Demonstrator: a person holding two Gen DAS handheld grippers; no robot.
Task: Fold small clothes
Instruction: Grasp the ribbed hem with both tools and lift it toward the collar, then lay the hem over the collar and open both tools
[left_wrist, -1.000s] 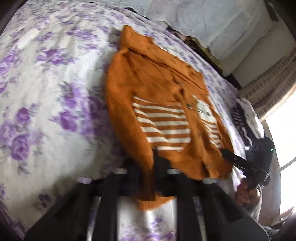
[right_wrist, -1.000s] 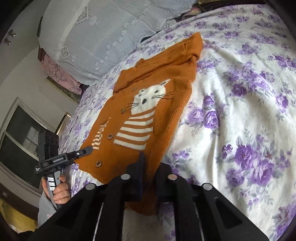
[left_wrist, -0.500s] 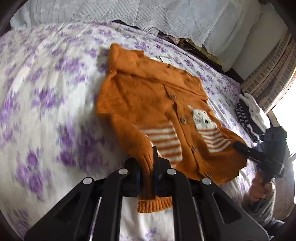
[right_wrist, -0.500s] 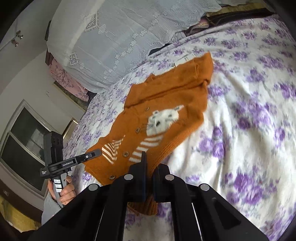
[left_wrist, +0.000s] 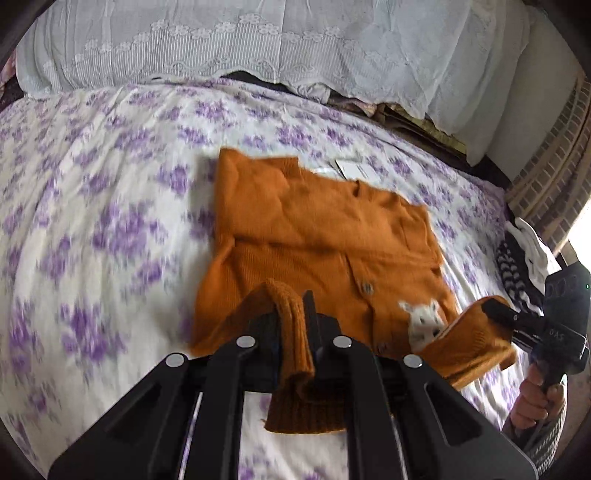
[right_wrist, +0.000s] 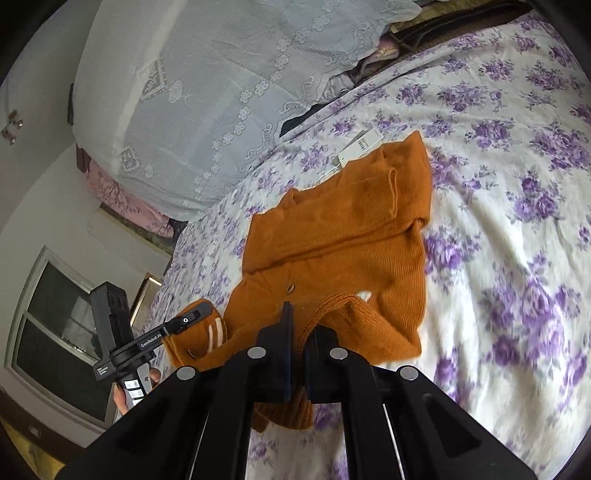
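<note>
Both units are clamped on the cardigan (left_wrist: 314, 236): left hand-held gripper (left_wrist: 293, 325) and right hand-held gripper (right_wrist: 297, 332) each pinch its ribbed hem, lifted above the body lying on the bed (left_wrist: 103, 192).

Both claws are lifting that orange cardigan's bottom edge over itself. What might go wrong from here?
1. The left claw and right claw each pinch only a bit of cardigan hem; the knit might slip out mid-fold.
2. The hem sags between them, so the fold may land crooked.
3. The paper tag at the collar might get trapped inside.
</note>
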